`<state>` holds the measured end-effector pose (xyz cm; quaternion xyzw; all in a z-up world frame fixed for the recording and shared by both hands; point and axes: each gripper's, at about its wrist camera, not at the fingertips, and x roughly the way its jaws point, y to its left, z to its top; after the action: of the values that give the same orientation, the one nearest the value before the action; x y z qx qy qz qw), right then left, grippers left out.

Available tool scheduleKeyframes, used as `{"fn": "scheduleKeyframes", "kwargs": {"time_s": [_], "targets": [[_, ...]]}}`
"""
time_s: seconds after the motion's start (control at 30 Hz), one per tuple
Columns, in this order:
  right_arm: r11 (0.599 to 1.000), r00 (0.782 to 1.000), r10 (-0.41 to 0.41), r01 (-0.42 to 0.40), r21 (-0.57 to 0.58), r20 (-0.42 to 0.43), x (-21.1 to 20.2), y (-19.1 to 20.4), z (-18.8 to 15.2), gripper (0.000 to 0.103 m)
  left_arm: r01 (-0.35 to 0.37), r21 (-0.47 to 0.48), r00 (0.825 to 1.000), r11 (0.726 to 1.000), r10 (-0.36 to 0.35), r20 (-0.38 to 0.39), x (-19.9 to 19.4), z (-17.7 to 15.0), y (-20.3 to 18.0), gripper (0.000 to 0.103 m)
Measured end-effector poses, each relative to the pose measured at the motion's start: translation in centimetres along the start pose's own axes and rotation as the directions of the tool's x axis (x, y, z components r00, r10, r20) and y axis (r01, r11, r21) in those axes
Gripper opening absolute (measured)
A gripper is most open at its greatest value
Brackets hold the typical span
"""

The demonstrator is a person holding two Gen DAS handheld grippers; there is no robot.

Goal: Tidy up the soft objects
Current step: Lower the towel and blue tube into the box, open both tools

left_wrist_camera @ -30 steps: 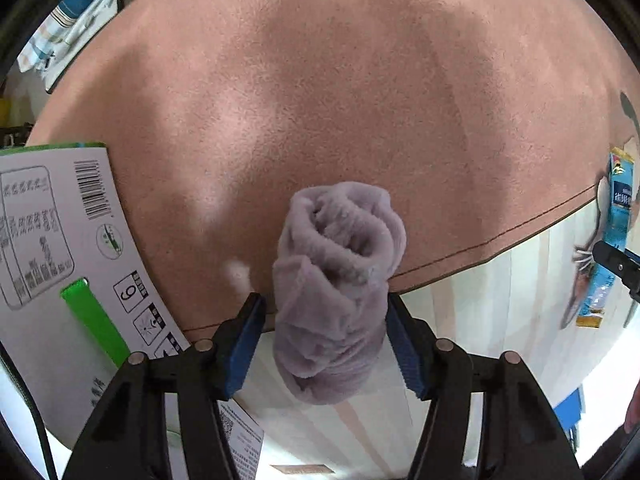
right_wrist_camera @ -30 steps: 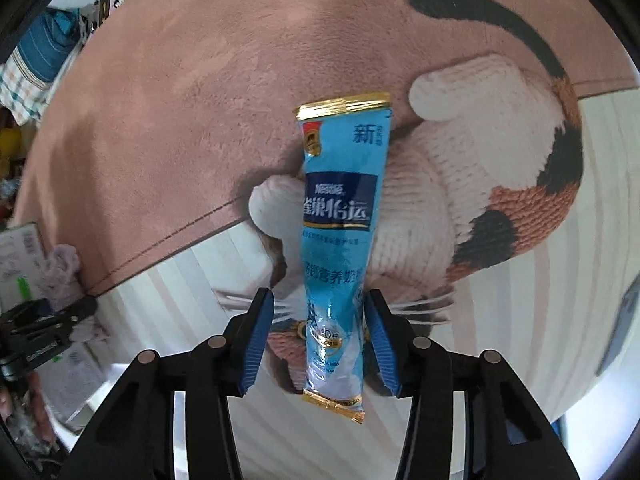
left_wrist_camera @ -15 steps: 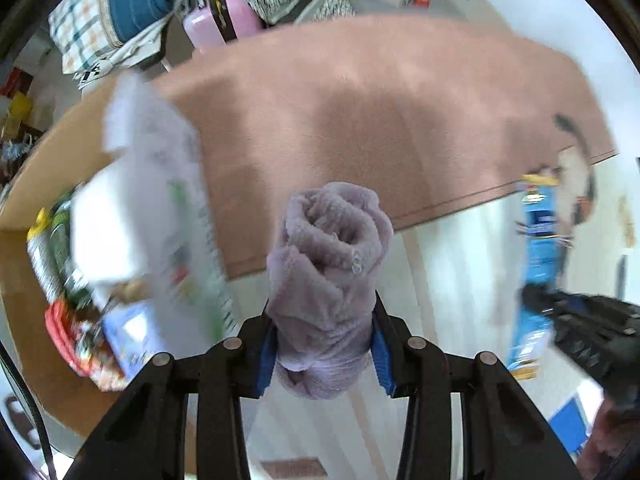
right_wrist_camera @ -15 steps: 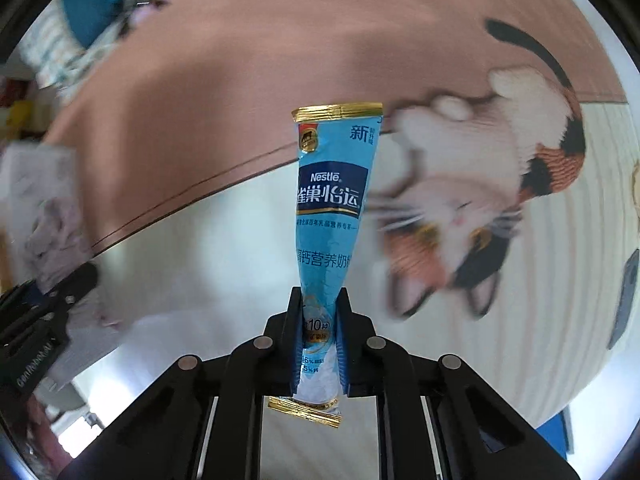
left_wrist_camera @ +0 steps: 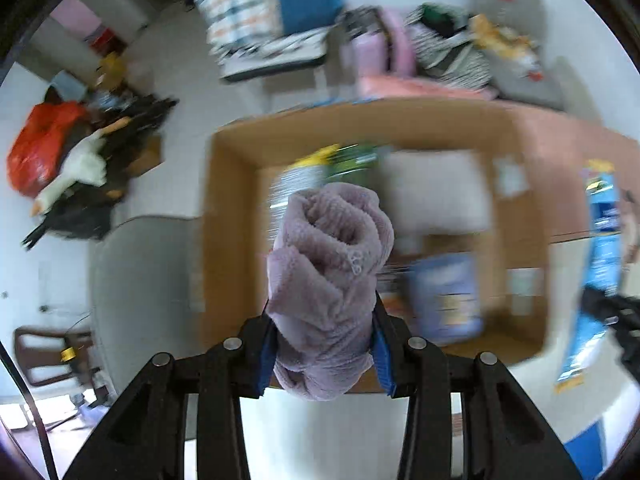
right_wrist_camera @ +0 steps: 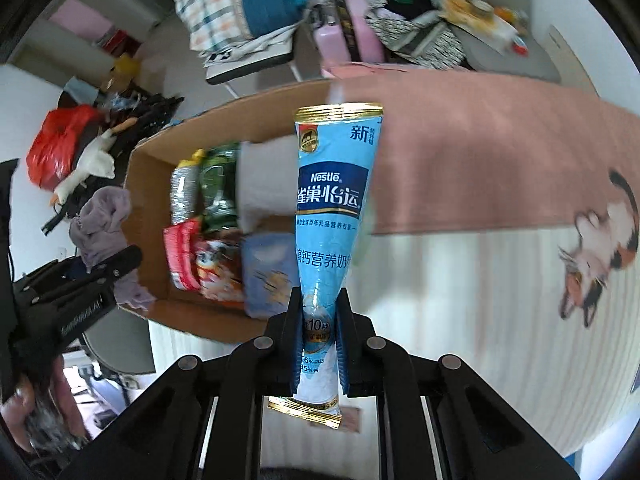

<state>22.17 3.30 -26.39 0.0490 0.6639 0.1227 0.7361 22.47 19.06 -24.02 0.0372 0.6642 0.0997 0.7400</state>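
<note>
My left gripper (left_wrist_camera: 322, 354) is shut on a rolled lilac towel (left_wrist_camera: 328, 276) and holds it in the air in front of an open cardboard box (left_wrist_camera: 224, 240). My right gripper (right_wrist_camera: 320, 340) is shut on the lower end of a blue Nestle milk powder sachet (right_wrist_camera: 334, 200), held upright above the floor near the same box (right_wrist_camera: 156, 160). The left gripper with the towel (right_wrist_camera: 102, 220) shows at the left of the right wrist view. The sachet (left_wrist_camera: 596, 256) shows at the right of the left wrist view.
The box holds several snack packets (right_wrist_camera: 188, 252), a blue pouch (right_wrist_camera: 266, 272) and a white carton (right_wrist_camera: 268, 184). A pink rug (right_wrist_camera: 500, 152) with a cat picture (right_wrist_camera: 600, 248) lies to the right. Clothes and bags (right_wrist_camera: 248, 4) are piled behind, and a red bag (left_wrist_camera: 36, 152) lies at the left.
Both grippers have risen and turned toward the cardboard box, which now fills the middle of both views. The towel and the sachet stay gripped.
</note>
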Motion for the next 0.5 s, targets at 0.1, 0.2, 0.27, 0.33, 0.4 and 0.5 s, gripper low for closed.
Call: {"fn": "scheduleKeyframes", "kwargs": {"time_s": [0.1, 0.2, 0.27, 0.33, 0.4, 0.5], "targets": [[0.998, 0.998, -0.062, 0.062, -0.013, -0.012, 2.7, 2.1, 1.1, 0.015, -0.047, -0.02, 0.997, 0.999, 0.046, -0.068, 3.2, 0.8, 3.6, 0.037], [0.992, 0.991, -0.124, 0.124, -0.007, -0.044, 5.6, 3.0, 2.4, 0.014, -0.063, -0.025, 0.989, 0.998, 0.059, -0.134, 6.1, 1.2, 5.5, 0.037], [0.987, 0.985, -0.16, 0.159, -0.012, -0.063, 7.6, 2.6, 2.9, 0.014, -0.074, -0.02, 0.983, 0.997, 0.07, -0.172, 7.8, 1.2, 6.2, 0.037], [0.984, 0.981, -0.177, 0.176, -0.01, -0.083, 8.9, 1.7, 2.9, 0.014, -0.039, -0.023, 0.979, 0.999, 0.034, -0.2, 9.3, 1.3, 6.3, 0.037], [0.981, 0.976, -0.195, 0.194, -0.015, -0.101, 10.2, 1.1, 3.2, 0.015, -0.03, -0.017, 0.973, 0.999, 0.026, -0.229, 10.7, 1.5, 5.7, 0.04], [0.979, 0.971, -0.206, 0.205, -0.02, -0.123, 11.3, 0.9, 3.2, 0.02, -0.007, -0.026, 0.966, 1.0, 0.0, -0.258, 11.8, 1.4, 5.4, 0.042]]}}
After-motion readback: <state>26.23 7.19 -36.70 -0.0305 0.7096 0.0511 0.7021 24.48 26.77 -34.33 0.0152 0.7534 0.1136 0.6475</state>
